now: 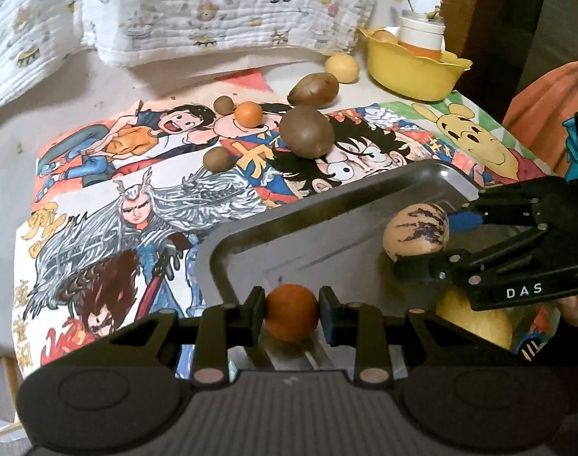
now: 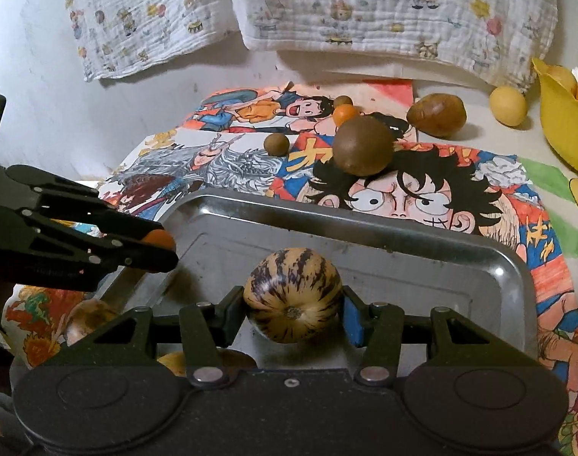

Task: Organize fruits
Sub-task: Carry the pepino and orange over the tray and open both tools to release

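Observation:
My left gripper point(image 1: 292, 312) is shut on a small orange fruit point(image 1: 292, 309) over the near left corner of a steel tray point(image 1: 433, 174). My right gripper point(image 2: 293, 307) is shut on a striped cream-and-purple melon point(image 2: 292, 294) above the tray point(image 2: 441, 266). The right gripper point(image 1: 422, 241) with the melon point(image 1: 416, 230) shows at the right of the left wrist view. The left gripper point(image 2: 163, 249) with the orange fruit point(image 2: 157, 238) shows at the left of the right wrist view. A yellow fruit point(image 1: 475, 321) lies near the tray's near side.
On the cartoon mat point(image 1: 144, 205) beyond the tray lie loose fruits: a large brown one point(image 1: 306, 131), an oval brown one point(image 1: 313, 89), a small orange one point(image 1: 248, 114), small brown ones point(image 1: 217, 159), a yellow one point(image 1: 341, 67). A yellow bowl point(image 1: 410, 68) stands far right.

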The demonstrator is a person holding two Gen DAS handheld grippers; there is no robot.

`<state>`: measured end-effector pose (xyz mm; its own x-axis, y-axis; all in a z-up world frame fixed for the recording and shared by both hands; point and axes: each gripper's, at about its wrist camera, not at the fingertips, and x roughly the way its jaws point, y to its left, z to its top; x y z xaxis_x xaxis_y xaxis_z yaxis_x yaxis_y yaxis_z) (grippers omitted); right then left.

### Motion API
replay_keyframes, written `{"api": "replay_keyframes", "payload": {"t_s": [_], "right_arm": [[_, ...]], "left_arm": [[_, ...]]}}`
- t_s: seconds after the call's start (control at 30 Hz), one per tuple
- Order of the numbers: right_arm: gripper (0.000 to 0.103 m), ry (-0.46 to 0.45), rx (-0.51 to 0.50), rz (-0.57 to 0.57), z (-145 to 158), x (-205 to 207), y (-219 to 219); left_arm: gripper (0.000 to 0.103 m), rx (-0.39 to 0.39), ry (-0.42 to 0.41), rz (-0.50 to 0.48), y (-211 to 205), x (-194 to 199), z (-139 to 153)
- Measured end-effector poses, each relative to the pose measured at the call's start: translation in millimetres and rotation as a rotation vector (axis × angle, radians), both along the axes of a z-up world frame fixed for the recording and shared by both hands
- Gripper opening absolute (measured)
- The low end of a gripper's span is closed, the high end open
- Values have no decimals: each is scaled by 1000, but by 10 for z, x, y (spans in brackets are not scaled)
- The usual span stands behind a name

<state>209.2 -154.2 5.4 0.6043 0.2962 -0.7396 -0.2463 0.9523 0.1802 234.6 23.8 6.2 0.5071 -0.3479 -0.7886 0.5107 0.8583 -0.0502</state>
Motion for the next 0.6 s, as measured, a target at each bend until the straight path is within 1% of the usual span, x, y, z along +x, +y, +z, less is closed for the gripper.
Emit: {"api": "replay_keyframes", "payload": {"t_s": [0.2, 0.43, 0.6], "right_arm": [[54, 7, -18, 2, 14, 15, 16], [55, 9, -11, -5, 8, 13, 8], [55, 8, -12, -4, 5, 9, 9]], "left_arm": [[33, 9, 5, 36, -21, -20, -41], [34, 28, -1, 38, -65, -41, -74], [35, 25, 4, 42, -67, -49, -72]]}}
